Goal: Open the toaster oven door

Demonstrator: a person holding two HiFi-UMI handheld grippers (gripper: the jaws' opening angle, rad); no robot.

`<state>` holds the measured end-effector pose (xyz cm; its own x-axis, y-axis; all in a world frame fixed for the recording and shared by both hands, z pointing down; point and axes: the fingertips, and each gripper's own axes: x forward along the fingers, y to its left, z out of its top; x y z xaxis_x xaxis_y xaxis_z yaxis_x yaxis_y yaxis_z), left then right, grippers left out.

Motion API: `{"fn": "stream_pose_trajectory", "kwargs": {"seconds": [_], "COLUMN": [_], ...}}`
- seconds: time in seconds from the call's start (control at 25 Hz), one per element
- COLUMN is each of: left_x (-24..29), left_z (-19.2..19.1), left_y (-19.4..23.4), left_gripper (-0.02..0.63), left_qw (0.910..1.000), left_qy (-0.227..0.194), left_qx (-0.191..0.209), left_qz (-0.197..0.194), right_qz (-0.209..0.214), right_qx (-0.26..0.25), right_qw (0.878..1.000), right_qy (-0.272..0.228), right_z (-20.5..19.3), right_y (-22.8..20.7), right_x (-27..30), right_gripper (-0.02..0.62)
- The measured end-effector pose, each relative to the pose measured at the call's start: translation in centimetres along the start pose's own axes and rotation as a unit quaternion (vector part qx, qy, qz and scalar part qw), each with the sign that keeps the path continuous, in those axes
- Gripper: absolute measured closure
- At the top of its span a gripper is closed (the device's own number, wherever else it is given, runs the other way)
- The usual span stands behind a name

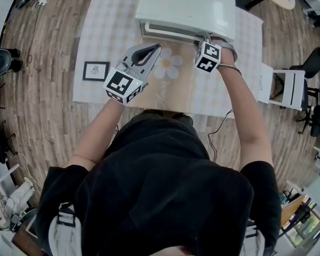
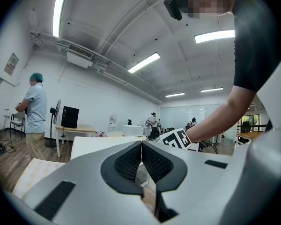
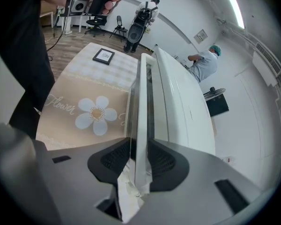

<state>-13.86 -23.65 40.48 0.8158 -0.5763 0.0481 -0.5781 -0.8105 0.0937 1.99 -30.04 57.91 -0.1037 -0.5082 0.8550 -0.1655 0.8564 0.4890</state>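
Checked counter (image 1: 90,47) first: near its middle the left gripper (image 1: 156,48) hangs empty, fingers (image 2: 126,163) pressed together. Farther off, the right gripper (image 3: 139,156) has its fingers (image 3: 113,159) closed narrow on the white toaster oven (image 1: 186,7) at its door handle (image 3: 141,97), a stiff, smooth bar, likely slippery; the door should swing lightly.

Only legible text is the script word "Flower" on the beige table mat (image 3: 79,90), beside its printed daisy (image 3: 97,114); the framed card (image 3: 103,55) and the wall sign (image 3: 201,35) are too small to read.
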Motion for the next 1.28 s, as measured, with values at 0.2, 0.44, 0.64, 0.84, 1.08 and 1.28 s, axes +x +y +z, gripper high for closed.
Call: {"fn": "stream_pose_trajectory", "kwargs": {"seconds": [0.2,0.44,0.64,0.84,1.08,1.28], "left_x": [-0.2,-0.4,-0.7,-0.8,-0.8,-0.6], "left_z": [-0.1,0.1,0.0,0.2,0.0,-0.3], "left_y": [0.0,-0.3,-0.7,-1.1,-1.9,-2.5], "left_gripper": [0.588,0.588,0.588,0.588,0.588,0.588], "left_qw": [1.0000,1.0000,1.0000,1.0000,1.0000,0.9999], "left_qy": [0.000,0.000,-0.001,0.001,0.005,0.007], "left_qx": [-0.003,-0.005,-0.005,-0.003,-0.001,0.004], "left_qz": [0.002,0.001,0.000,0.000,-0.004,-0.006], "right_qz": [0.018,0.032,0.023,0.010,0.000,-0.004], "right_qx": [-0.012,0.001,0.005,0.007,0.007,0.008], "right_qw": [1.000,0.999,0.999,1.000,1.000,1.000], "right_qy": [0.016,0.029,0.031,0.029,0.027,0.024], "right_z": [-0.1,-0.2,-0.1,-0.2,0.0,0.0], "right_y": [0.0,0.0,0.3,0.7,1.5,2.4], "right_x": [0.2,0.0,-0.1,-0.4,-0.7,-0.9], "right_gripper": [0.486,0.494,0.494,0.495,0.495,0.499]}}
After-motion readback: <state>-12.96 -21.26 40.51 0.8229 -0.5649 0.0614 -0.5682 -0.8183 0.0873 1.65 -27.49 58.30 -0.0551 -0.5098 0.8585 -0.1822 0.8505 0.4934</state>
